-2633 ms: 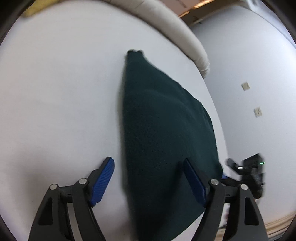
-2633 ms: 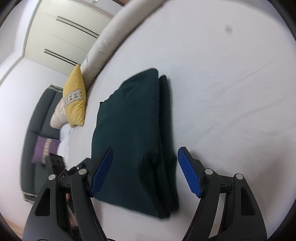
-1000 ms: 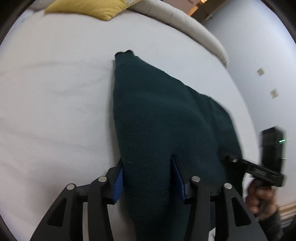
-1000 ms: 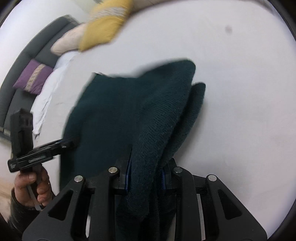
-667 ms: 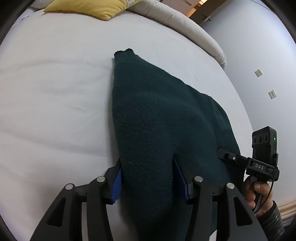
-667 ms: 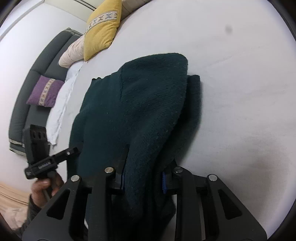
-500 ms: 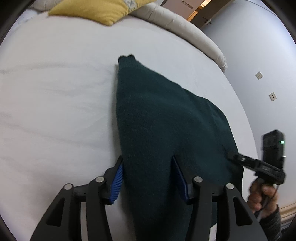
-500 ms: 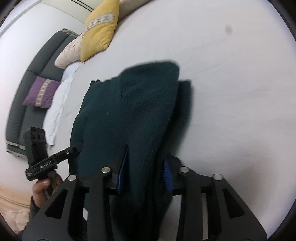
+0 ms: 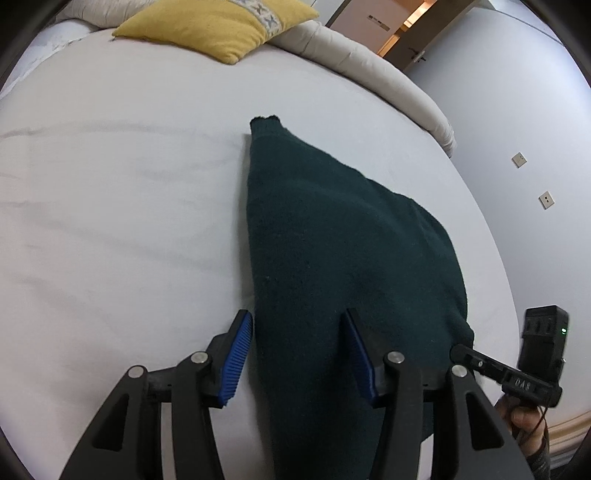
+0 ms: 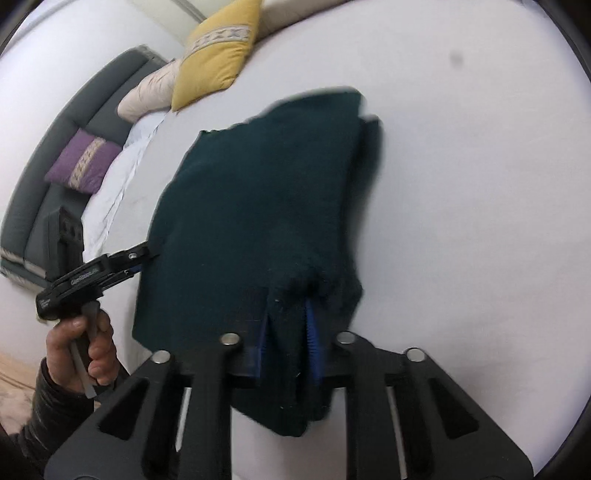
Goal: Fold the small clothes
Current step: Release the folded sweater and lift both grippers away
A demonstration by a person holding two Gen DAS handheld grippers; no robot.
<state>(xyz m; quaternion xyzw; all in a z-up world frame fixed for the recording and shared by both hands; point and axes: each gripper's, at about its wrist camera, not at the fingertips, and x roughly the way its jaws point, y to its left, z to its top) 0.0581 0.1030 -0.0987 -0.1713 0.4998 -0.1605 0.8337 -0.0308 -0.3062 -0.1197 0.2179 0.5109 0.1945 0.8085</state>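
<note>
With both grippers, left (image 9: 299, 354) and right (image 10: 287, 334) (jaws just closing), clamped on the dark green sweater's (image 9: 332, 236) near edge, carry both corners evenly toward the yellow pillow (image 9: 218, 26).

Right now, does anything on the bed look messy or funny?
Only a little. The dark green sweater is bunched where the right tongs have just squeezed shut on it, and a lower layer pokes out along its right edge. Nothing looks spilled or torn.
</note>
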